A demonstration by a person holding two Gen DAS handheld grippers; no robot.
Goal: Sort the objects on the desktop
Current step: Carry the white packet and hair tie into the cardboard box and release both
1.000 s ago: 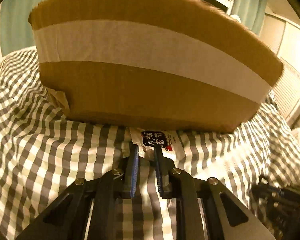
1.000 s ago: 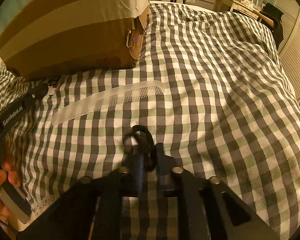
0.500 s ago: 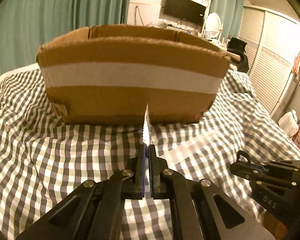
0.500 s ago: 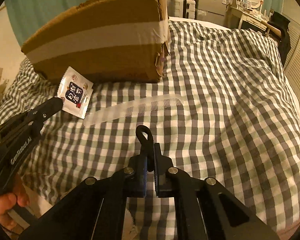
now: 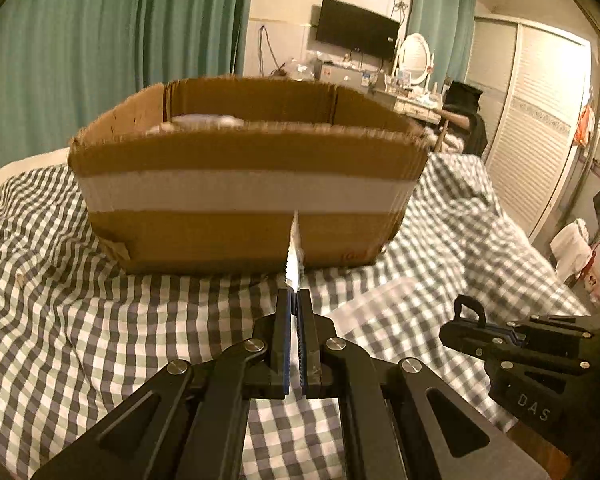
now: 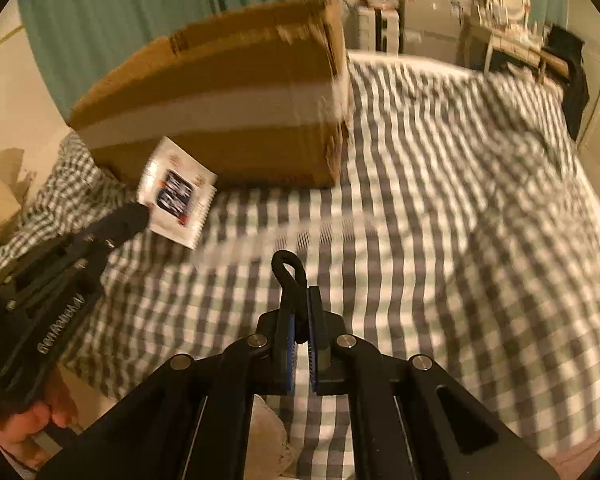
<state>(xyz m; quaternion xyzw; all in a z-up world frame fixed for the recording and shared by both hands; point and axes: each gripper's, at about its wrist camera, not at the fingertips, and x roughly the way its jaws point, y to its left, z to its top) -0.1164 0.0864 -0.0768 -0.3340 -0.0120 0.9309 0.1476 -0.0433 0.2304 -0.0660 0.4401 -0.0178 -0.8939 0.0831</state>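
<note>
Since a second ago the sachet (image 6: 176,194) and black hair tie (image 6: 288,280) have been lifted off the bed (image 6: 440,220), near the cardboard box (image 5: 244,196). Both are light and limp; the jaws clench the sachet's edge and the tie's loop.
</note>
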